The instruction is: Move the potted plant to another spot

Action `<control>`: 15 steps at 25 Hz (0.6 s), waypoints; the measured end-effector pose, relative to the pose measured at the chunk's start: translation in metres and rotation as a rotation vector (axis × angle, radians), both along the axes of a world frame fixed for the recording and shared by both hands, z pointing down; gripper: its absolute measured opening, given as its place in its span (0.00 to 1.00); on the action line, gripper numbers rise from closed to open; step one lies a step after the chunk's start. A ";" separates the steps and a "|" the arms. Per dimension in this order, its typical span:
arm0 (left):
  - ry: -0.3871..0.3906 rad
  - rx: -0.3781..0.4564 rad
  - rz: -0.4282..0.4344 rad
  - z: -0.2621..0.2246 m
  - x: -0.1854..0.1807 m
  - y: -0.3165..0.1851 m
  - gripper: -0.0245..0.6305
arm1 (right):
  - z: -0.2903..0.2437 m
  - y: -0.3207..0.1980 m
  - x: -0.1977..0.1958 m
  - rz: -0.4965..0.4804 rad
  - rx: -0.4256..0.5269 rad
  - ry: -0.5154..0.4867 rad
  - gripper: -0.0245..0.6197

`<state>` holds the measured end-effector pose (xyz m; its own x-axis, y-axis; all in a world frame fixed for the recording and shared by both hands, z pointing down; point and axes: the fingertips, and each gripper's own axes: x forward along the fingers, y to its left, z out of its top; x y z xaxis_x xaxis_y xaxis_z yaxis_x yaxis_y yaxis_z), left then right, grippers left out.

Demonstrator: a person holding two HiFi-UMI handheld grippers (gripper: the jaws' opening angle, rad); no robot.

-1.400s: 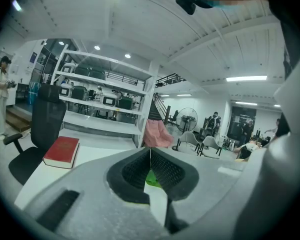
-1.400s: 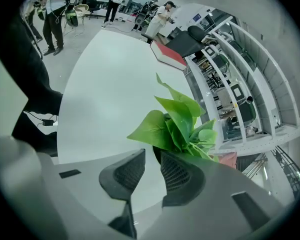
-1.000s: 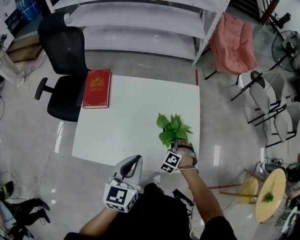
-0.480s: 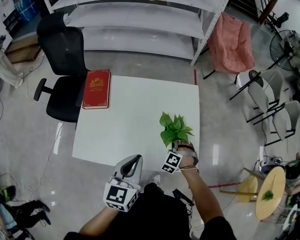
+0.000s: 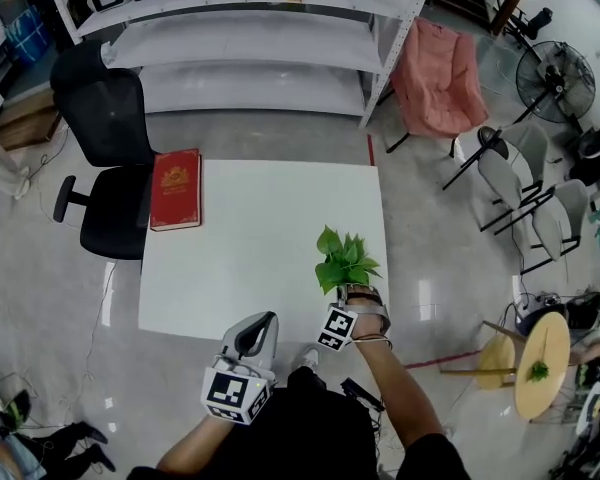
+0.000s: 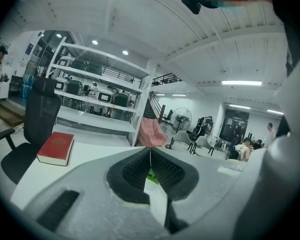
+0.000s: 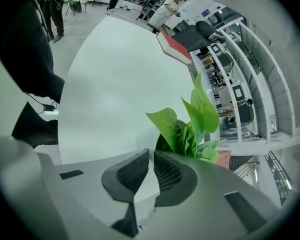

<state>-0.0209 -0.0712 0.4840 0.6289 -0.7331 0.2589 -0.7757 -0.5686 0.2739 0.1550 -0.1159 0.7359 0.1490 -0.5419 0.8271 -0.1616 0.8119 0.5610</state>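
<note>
Potted plant [image 5: 345, 261]: I see it at the white table's [image 5: 250, 238] right edge, near the front corner.
Right gripper [image 7: 151, 153]: jaws pinched on the pot's rim.
Left gripper [image 6: 150, 151]: jaws together, empty, off the front edge.
Red book [image 5: 175, 189]: back left corner.
</note>
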 end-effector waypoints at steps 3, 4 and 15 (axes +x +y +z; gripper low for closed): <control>0.004 -0.002 0.024 0.000 0.001 -0.002 0.06 | 0.000 0.005 0.002 0.024 -0.003 0.003 0.09; 0.004 -0.001 0.035 0.000 0.002 -0.003 0.06 | 0.000 0.007 0.004 0.031 -0.003 0.007 0.09; 0.009 0.000 0.180 0.004 0.025 -0.006 0.06 | -0.003 0.037 0.031 0.163 0.008 0.027 0.09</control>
<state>0.0039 -0.0776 0.4876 0.7525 -0.6084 0.2522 -0.6586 -0.6982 0.2806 0.1858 -0.0786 0.7331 0.2579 -0.5153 0.8173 -0.2754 0.7716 0.5734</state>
